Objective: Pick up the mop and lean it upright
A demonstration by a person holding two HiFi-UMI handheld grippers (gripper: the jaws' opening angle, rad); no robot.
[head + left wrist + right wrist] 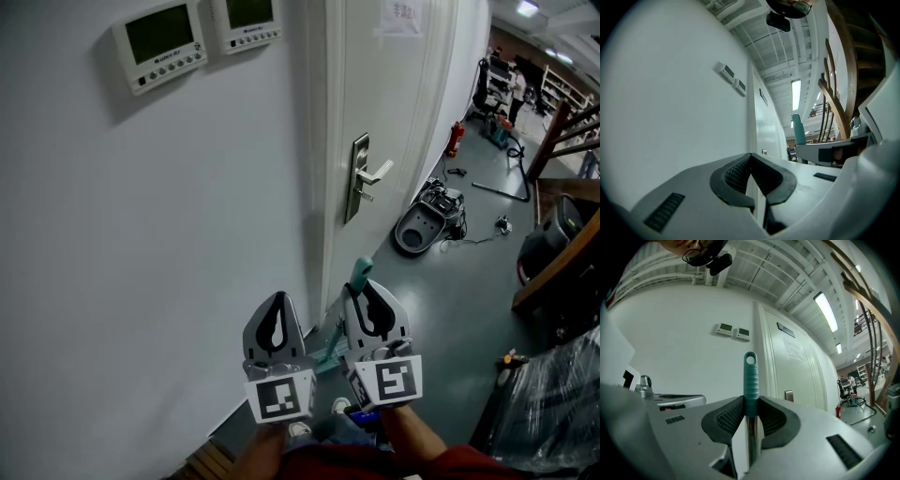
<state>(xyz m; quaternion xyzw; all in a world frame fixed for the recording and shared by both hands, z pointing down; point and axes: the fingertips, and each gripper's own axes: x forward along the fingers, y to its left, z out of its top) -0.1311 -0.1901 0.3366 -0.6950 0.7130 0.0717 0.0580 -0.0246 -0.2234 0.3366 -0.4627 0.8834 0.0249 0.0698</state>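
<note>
The white wall (141, 234) fills everything left of and ahead of both grippers. The white door (394, 112) stands just ahead of the right one, and grey floor (469, 272) runs off to the right. A dark wooden rail (562, 253) and something wrapped in clear plastic (553, 403) are cut off at the right edge. A dark, rounded device (427, 225) lying on the floor beyond the door is too small to identify.

The left gripper (277, 300) is held just beside the right one. Its jaws are pressed together at the tips with nothing between them (751, 157).

The right gripper (368, 295) is clenched on the mop (750, 380). Its pads (729, 416) grip where the teal hand-grip meets the bare metal shaft.

The mop's long axis runs along the jaws, nearly upright, close to the wall and the door frame. Its teal end, with a hanging hole, points up and away past the jaw tips (361, 272). Below the grip the shaft passes behind the gripper bodies. A teal piece shows between the two grippers, but the mop head is hidden.

Two wall controllers (161, 42) sit high on the wall above the left gripper. A metal door handle (366, 178) is straight ahead of the right one.
</note>
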